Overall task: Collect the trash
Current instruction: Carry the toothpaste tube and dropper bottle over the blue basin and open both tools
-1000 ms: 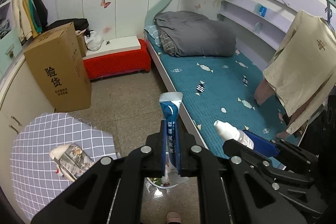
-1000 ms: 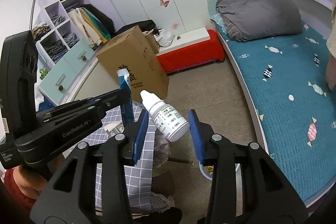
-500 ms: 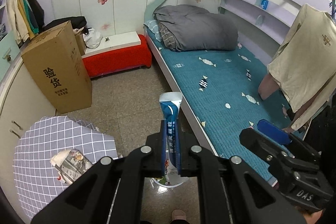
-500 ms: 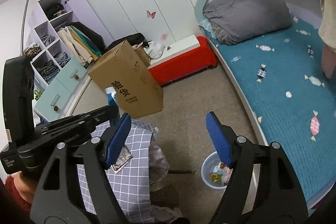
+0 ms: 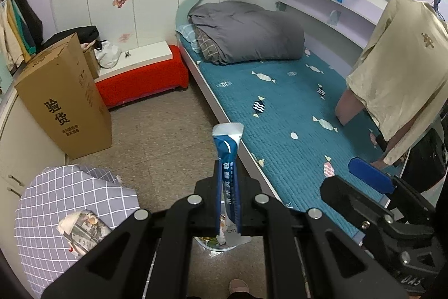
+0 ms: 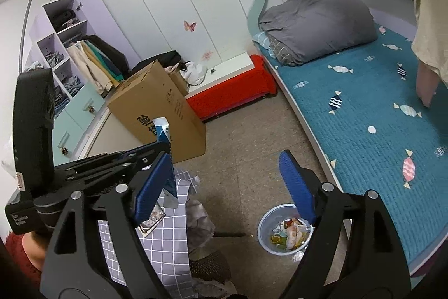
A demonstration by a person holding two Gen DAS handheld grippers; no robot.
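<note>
My left gripper point(image 5: 228, 184) is shut on a blue and white toothpaste tube point(image 5: 228, 159) that stands upright between its fingers, above the small trash bin point(image 5: 212, 243) on the floor. The tube also shows in the right wrist view point(image 6: 162, 131). My right gripper point(image 6: 226, 187) is open and empty, its blue pads point(image 6: 296, 187) wide apart, held above the pale blue trash bin point(image 6: 266, 240) that holds several wrappers. The right gripper also shows in the left wrist view point(image 5: 369, 178) at the right.
A table with a grey checked cloth point(image 5: 56, 203) holds a crumpled paper packet point(image 5: 81, 226). A tall cardboard box point(image 5: 61, 102) and a red bench point(image 5: 140, 80) stand beyond. A bed with a teal cover point(image 5: 294, 108) runs along the right.
The right gripper opened and the small white dropper bottle it held is gone from its jaws. The left gripper keeps the tube and has shifted only slightly.
</note>
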